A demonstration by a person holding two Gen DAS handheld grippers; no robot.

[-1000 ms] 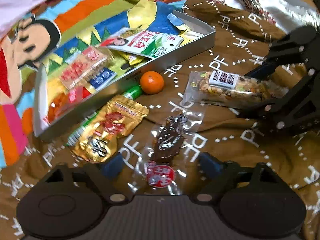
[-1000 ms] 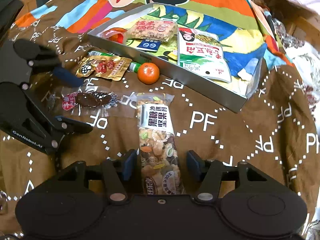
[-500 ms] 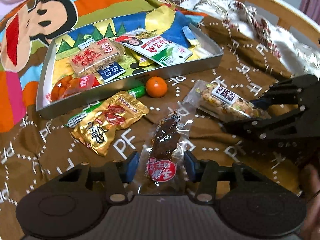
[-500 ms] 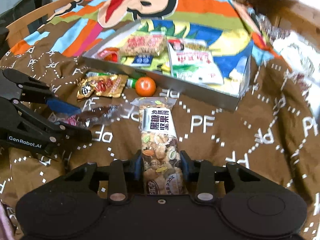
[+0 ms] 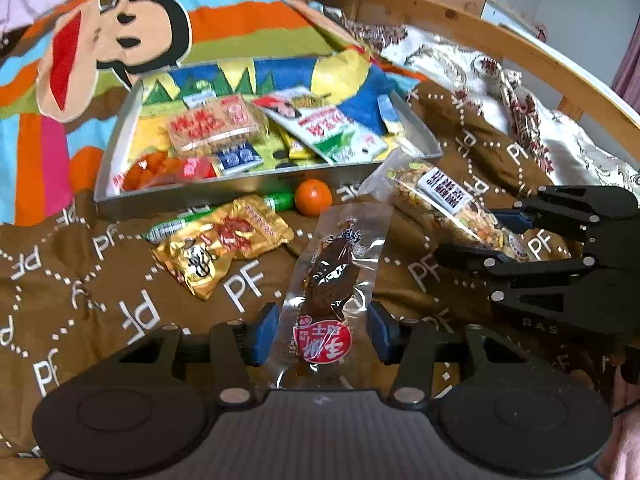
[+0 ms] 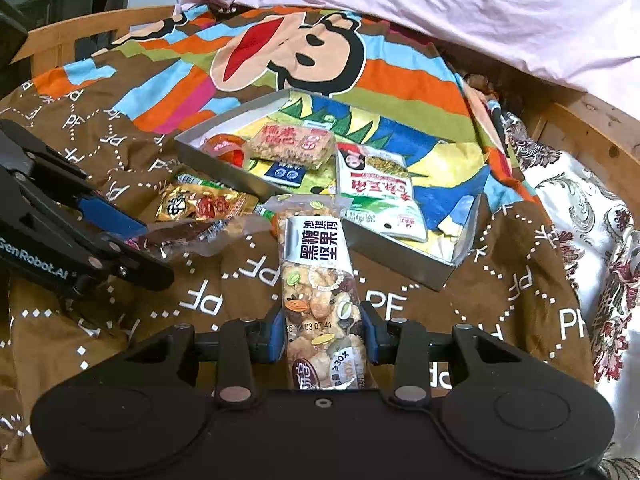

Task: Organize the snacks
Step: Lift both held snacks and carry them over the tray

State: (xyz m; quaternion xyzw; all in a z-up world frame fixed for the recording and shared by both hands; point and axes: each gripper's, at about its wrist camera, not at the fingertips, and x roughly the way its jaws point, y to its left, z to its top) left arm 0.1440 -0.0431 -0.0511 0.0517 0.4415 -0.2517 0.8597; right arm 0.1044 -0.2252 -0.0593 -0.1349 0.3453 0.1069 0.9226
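Between the pads of the left hand-held gripper, the dark dried-meat packet is now raised off the brown bedspread; half a second ago it still lay flat there with the jaws only closing in. The clear wrapper is pinched at its red-labelled end, though a little daylight is seen beside each pad, so the hold is judged light. The nut-and-rice bar is likewise gripped, narrow and firm, by the right hand-held gripper, and it has been lifted higher than before, its far end now overlapping the near wall of the silver tray. Both pick-ups are thus judged complete, and carrying to the tray is what remains for these two snacks.

On the bedspread in front of the tray, the gold pouch, the green tube and the mandarin are left to be collected. Inside the tray, a rice-cake pack, a white-and-green sachet and an orange-filled bag are already stowed.

From the left wrist view the mandarin is shown plainly, and the bar is seen from the side, tilted up. From the right wrist view the mandarin is hidden behind the bar, but the open space at the tray's right end is revealed, and the left hand-held gripper is seen side-on with the packet drooping from it.
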